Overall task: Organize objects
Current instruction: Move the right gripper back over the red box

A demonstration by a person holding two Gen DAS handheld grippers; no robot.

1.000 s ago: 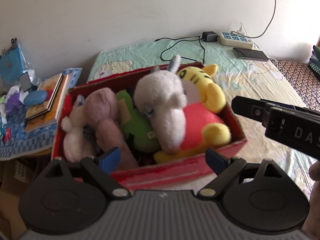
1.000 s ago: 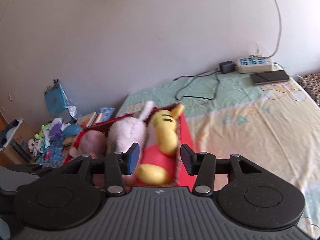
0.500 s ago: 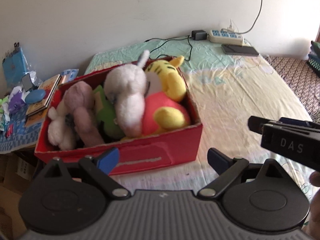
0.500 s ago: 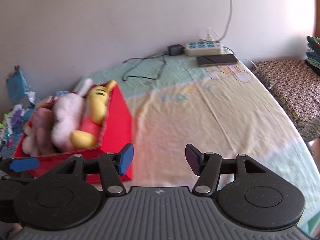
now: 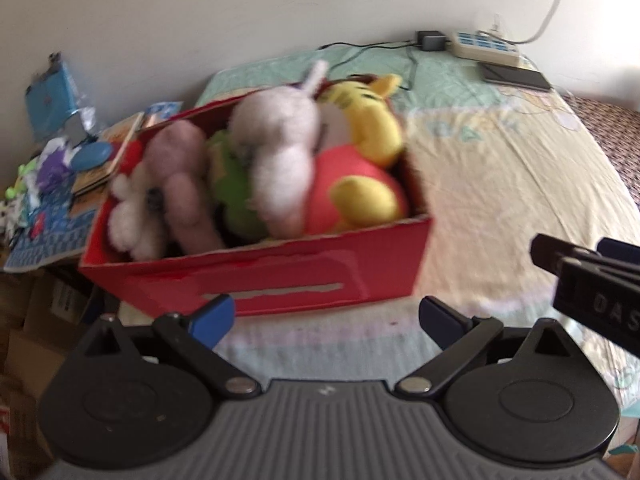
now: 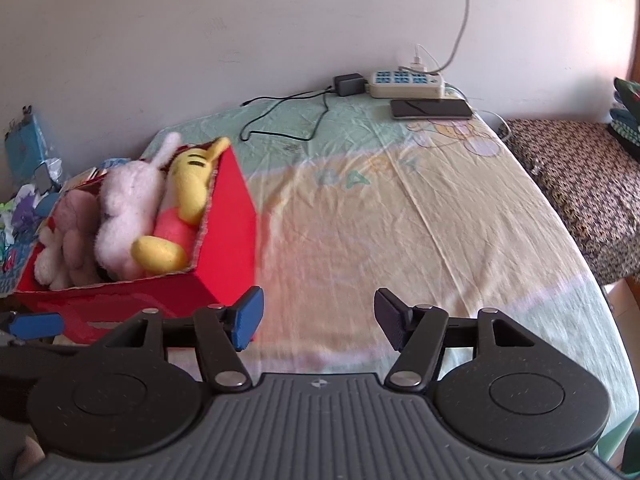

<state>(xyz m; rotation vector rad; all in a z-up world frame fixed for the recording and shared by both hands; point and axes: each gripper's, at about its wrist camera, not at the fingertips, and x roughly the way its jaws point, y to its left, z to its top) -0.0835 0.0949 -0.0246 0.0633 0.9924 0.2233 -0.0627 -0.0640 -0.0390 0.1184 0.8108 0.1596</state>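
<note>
1. The left gripper stood wide open, its jaws having just been spreading further, with nothing between them; its 2 blue-padded fingers hung just in front of the near wall of the red box without touching it.
2. The right gripper was also open and empty, its jaws likewise having just been widening; it pointed at bare sheet to the right of the box, and its left pad sat near the box's front right corner.
3. In the left wrist view the right gripper's black body came in from the right edge, apart from the box.
4. The red box rested on the bed, at its left end, packed with soft toys: a yellow tiger in a red top at the right side, a white plush rabbit next to it, a green toy partly hidden beneath, a pinkish plush and a small white plush at the left.
5. Further back on the bed lay a power strip, a black adapter with its cable, and a dark phone.
6. Left of the bed, books and small clutter crowded a low surface.
</note>
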